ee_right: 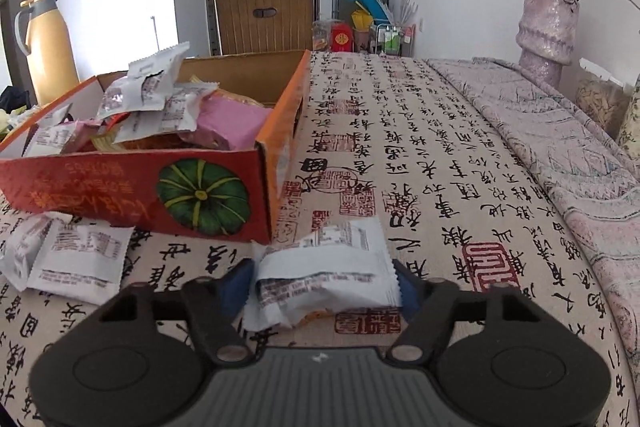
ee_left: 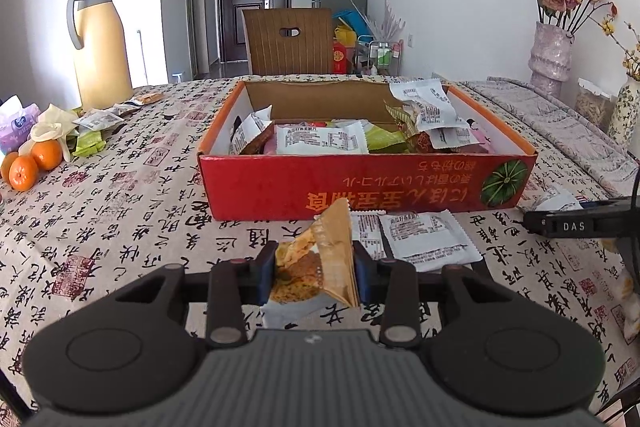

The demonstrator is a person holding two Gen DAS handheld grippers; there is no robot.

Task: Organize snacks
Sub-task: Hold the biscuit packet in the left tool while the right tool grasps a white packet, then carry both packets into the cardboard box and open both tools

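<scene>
A red cardboard box [ee_left: 360, 183] with a green pumpkin print lies open on the tablecloth, holding several snack packets. My left gripper [ee_left: 314, 263] is in front of the box, shut on an orange-brown snack packet [ee_left: 324, 247] that stands up between its blue pads. In the right wrist view, the box [ee_right: 100, 187] is at the left. My right gripper [ee_right: 324, 279] sits by the box's near right corner, its pads pressing a crumpled white snack packet [ee_right: 328, 267] on the cloth. More white packets [ee_left: 428, 239] [ee_right: 76, 259] lie flat in front of the box.
A yellow thermos jug [ee_left: 102, 47], oranges [ee_left: 28, 167] and more packets [ee_left: 100, 123] sit at the far left. A vase of dried roses [ee_left: 550, 55] stands at the back right by a folded quilted cloth [ee_left: 560, 131]. A wooden chair [ee_left: 288, 41] stands behind the table.
</scene>
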